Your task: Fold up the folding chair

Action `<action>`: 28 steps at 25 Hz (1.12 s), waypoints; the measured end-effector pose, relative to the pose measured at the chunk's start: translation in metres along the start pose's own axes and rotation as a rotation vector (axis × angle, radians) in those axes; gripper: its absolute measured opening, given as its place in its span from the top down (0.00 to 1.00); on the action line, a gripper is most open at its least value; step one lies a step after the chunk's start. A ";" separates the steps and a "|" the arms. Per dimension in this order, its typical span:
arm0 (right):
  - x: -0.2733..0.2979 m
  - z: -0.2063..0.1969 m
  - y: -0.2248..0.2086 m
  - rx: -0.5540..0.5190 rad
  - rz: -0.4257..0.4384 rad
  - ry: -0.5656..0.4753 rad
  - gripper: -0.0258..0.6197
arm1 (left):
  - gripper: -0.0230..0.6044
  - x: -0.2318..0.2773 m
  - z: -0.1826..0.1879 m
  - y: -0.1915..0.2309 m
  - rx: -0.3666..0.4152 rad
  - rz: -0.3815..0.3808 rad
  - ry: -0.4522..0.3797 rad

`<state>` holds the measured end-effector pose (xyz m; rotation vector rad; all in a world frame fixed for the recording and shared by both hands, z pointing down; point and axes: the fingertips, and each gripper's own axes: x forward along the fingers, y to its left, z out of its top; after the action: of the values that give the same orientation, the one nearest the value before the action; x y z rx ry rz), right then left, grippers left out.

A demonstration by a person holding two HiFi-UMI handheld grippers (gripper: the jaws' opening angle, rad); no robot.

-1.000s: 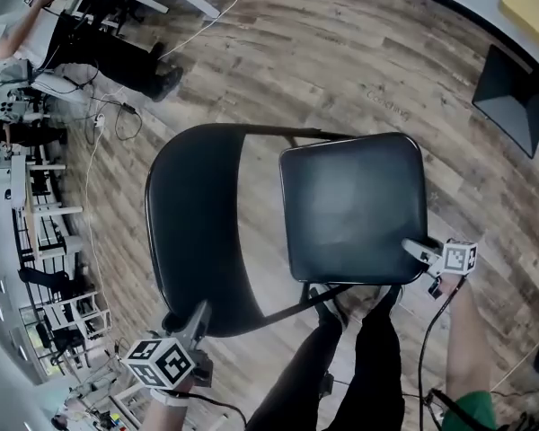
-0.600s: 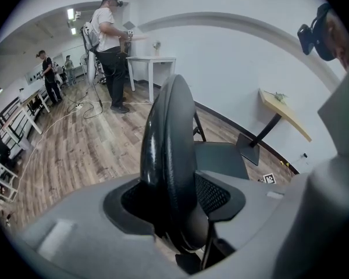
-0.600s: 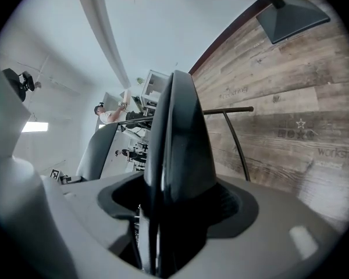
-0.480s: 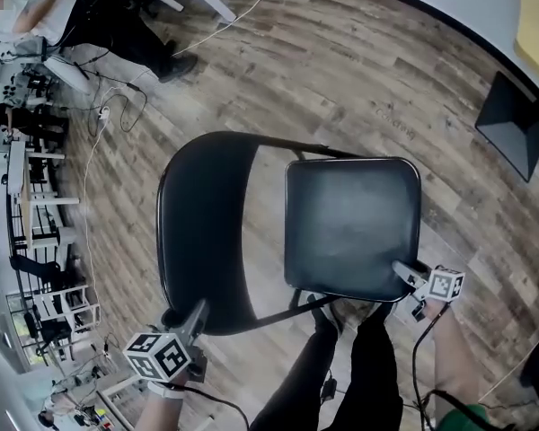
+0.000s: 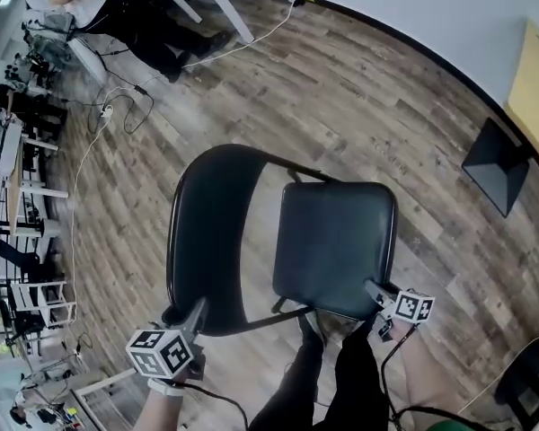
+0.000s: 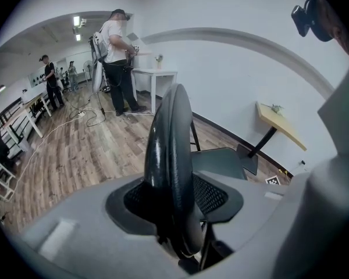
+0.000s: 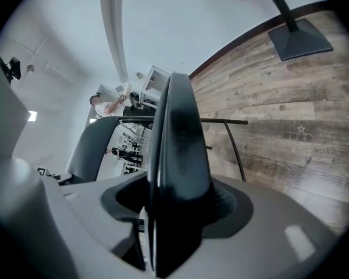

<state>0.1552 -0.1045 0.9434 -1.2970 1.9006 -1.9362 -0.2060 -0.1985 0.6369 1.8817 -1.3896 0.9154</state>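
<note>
Head view: one chair (image 5: 334, 241) is facing right. Two grippers, jaws just tightening, are clamping it: left gripper (image 5: 196, 313) on the backrest (image 5: 202, 241), right gripper (image 5: 375, 288) on the seat (image 5: 346, 206).

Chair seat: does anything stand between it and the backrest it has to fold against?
Nothing visible does. In the head view only bare floor shows through the gap between the seat and the backrest. The person's legs stand at the seat's near edge, outside that gap.

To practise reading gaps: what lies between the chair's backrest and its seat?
Head view: bare wood floor shows between backrest and seat, crossed only by thin frame tubes.
</note>
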 end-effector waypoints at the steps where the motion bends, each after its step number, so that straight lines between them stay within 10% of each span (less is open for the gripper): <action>1: 0.002 -0.002 0.010 -0.004 -0.015 0.000 0.53 | 0.66 -0.003 0.003 0.003 -0.012 -0.002 -0.007; 28: 0.073 -0.042 0.250 -0.142 -0.287 0.014 0.62 | 0.70 -0.093 0.064 0.022 -0.020 0.043 -0.151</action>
<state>-0.0308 -0.1675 0.7678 -1.6835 1.9837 -1.9678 -0.2361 -0.2057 0.5258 1.9470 -1.5279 0.7903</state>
